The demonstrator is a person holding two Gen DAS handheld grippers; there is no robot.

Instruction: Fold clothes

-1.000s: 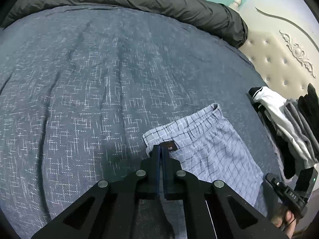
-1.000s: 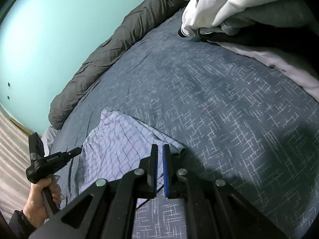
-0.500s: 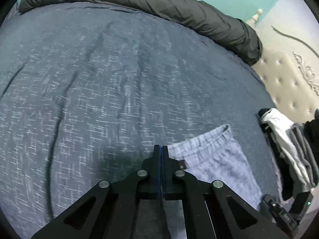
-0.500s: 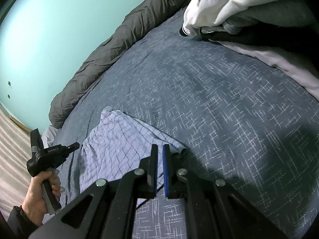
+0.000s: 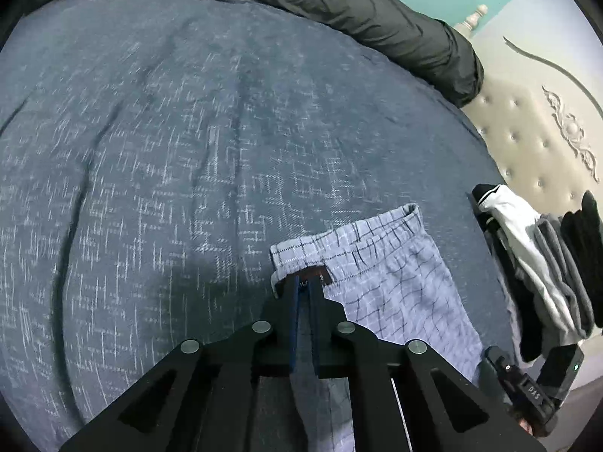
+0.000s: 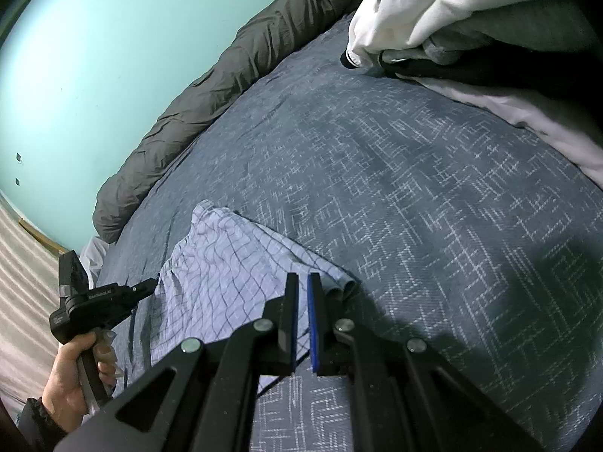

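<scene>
While both claws reach forward level, left claw [image 5: 304, 282] and right claw [image 6: 302, 282] pinch checked shorts [image 5: 392, 282]

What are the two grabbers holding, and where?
Both pinch the checked shorts: left gripper at the waistband by the brown label, right gripper on a fabric edge.

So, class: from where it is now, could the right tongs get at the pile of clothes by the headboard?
Probably yes. Only bare blue bedspread lies between the right tongs and the pile of clothes. But the tongs look nearly shut over the checked trousers, so they would likely have to release them first.
</scene>
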